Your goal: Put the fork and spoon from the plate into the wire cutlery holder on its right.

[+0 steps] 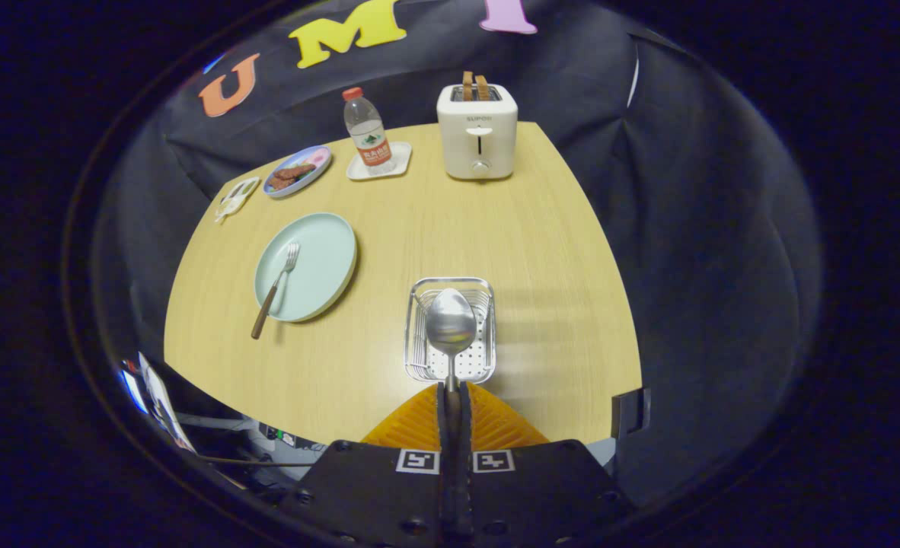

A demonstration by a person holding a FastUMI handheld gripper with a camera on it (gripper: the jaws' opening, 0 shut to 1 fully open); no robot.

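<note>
Gripper (451,397) has its fingers (419,421) drawn narrow, both pressed on the handle of one spoon (451,323); the bowl of the spoon stands out ahead of the fingertips, over the holder (418,298). Landmark: the holder, one wire basket with a perforated floor, sitting on the table (541,259) just beyond the fingers. Whether the spoon touches the holder cannot be told from this angle. One pale green plate (320,266) lies left of the holder, well apart from it. One fork (276,288) lies on the plate, tines up on the plate face, brown handle overhanging the near rim onto the table. Far behind the holder stands one white toaster (477,133) with two slices (473,85) standing up out of its slots. Behind and left of the holder: one bottle (367,131) with a red cap, upright on one small white tray (398,162). Further left, one blue dish (301,169) carrying brown food, and beside it one small white dish (237,196) near the table edge. Count: spoons 1, forks 1, plates 1, holders 1.
</note>
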